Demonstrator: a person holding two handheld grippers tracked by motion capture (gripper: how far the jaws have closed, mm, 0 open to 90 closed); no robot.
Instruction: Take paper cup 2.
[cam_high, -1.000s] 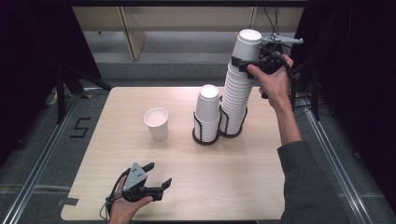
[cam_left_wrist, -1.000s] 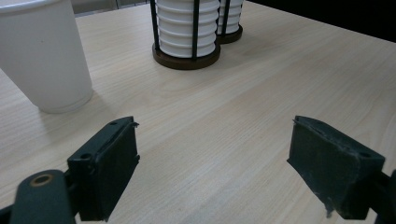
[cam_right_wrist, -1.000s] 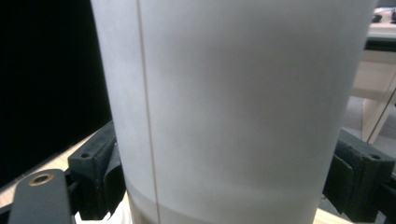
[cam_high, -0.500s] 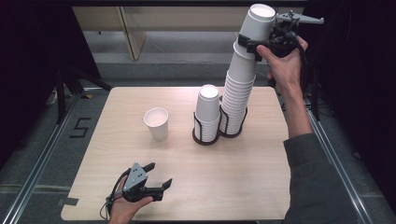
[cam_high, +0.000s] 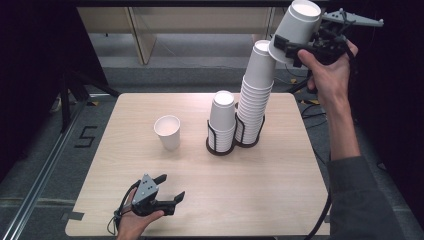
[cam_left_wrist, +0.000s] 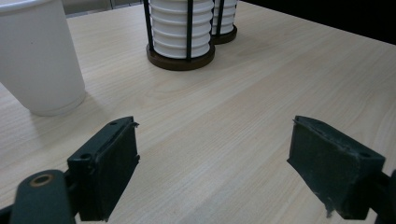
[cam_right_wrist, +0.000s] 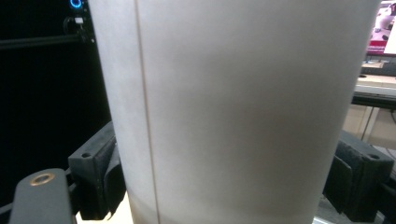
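The right hand-held gripper (cam_high: 291, 48) is clamped on a plain white paper cup (cam_high: 296, 30), held tilted in the air just above the tall stack of cups (cam_high: 255, 95); up close, the cup's smooth matte wall shows one thin vertical seam. The left hand-held gripper (cam_high: 167, 192) rests low on the surface (cam_high: 280, 175), jaws apart and empty. A lone cup (cam_high: 167, 132) stands upright beside the shorter stack (cam_high: 222, 122).

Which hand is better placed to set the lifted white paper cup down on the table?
Right. The right gripper already clamps the lifted white paper cup above the tall cup stack. The left gripper rests low at the table's near edge, jaws open and empty.
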